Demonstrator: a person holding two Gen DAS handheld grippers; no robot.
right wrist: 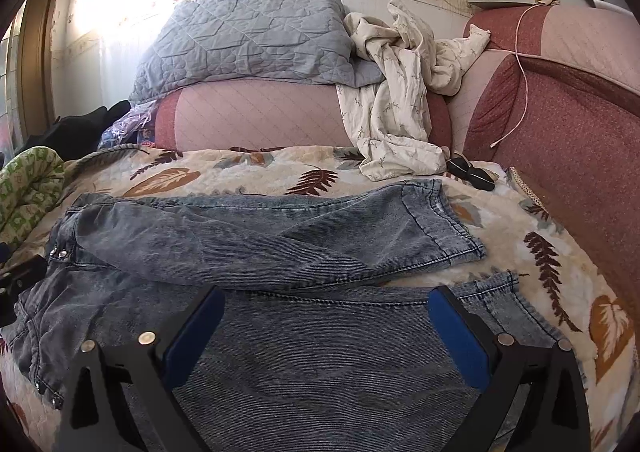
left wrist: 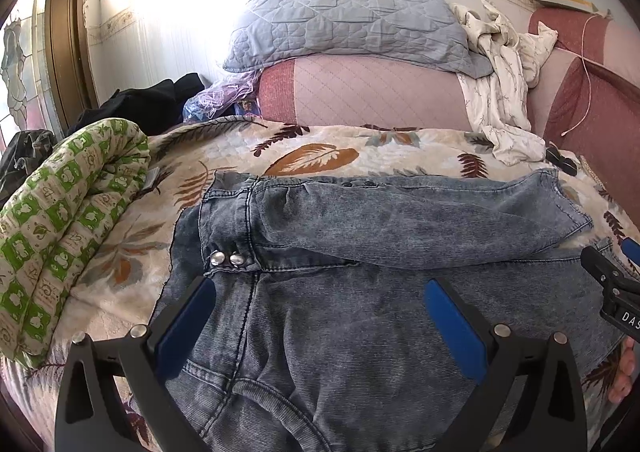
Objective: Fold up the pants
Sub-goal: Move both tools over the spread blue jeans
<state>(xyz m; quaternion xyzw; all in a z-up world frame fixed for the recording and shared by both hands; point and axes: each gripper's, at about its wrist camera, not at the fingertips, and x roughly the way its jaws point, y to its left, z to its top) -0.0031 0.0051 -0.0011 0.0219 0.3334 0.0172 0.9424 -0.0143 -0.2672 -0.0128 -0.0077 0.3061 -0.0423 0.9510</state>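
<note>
Grey-blue denim pants [left wrist: 360,252] lie spread on the leaf-patterned bedspread [left wrist: 312,156], waist to the left with two metal snaps [left wrist: 226,259]. The far leg lies bent across the near one, its hem [right wrist: 444,228] at the right. My left gripper [left wrist: 320,292] hovers open over the waist and seat area, blue pads wide apart, nothing between them. My right gripper [right wrist: 326,300] hovers open over the near leg [right wrist: 320,352], also holding nothing. The right gripper's black body [left wrist: 612,284] shows at the right edge of the left wrist view, with a hand's fingers below it.
A rolled green-and-white quilt [left wrist: 68,236] lies left of the pants. Behind are pink bolsters [right wrist: 260,116], a grey quilted pillow [right wrist: 248,40], a crumpled white garment [right wrist: 396,100] and dark clothes [left wrist: 148,104]. A red cushion [right wrist: 560,140] with a white cable stands at the right. A small black object [right wrist: 472,172] lies near it.
</note>
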